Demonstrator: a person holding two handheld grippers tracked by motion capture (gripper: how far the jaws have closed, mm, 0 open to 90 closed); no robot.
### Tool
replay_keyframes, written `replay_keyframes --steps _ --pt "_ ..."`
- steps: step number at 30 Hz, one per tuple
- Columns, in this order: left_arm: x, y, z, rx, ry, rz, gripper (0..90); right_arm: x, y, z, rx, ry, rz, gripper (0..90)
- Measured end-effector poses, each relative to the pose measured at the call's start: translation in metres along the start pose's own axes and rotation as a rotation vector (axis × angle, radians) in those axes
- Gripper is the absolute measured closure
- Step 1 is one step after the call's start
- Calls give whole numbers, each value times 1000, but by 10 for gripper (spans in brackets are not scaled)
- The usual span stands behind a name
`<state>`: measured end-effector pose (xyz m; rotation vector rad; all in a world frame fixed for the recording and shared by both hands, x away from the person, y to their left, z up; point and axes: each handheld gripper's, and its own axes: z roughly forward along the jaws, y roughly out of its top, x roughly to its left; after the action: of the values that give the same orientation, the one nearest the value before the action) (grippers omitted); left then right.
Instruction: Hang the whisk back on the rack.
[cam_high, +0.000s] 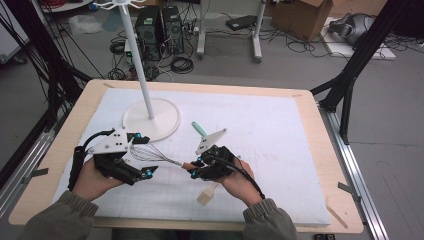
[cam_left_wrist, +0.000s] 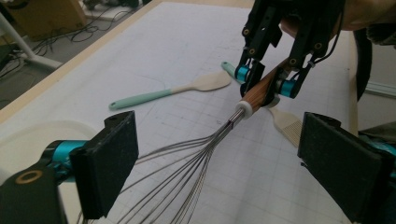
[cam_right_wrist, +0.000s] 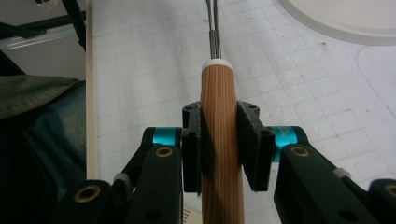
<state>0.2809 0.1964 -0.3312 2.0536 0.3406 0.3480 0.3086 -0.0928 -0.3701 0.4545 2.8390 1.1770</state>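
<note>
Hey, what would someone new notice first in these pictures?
Probably the whisk at the front middle of the table, its wooden handle clamped in the right claw while the open left claw straddles its wires. Next, the white stand at the back left, and a teal-handled spatula lying flat beyond the whisk.

Left gripper (cam_high: 140, 156), right gripper (cam_high: 192, 169): black linkage frames, turquoise pivot sleeves, brass-ringed screws, flat black jaw pads. Grey three-cornered top plates. Black cables trailing. Sleeves (cam_high: 70, 216) olive green, ribbed cuffs.
</note>
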Motion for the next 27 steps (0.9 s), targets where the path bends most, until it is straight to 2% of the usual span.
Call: replay_keyframes --steps 6,17,27 --pt "0 1 6 21 -33 12 189 1 3 8 17 12 -26 724" --pt "-2 3 18 76 -118 55 340 7 9 14 36 41 -54 723" --pt "-5 1 27 142 -186 99 457 12 14 16 55 31 -78 723"
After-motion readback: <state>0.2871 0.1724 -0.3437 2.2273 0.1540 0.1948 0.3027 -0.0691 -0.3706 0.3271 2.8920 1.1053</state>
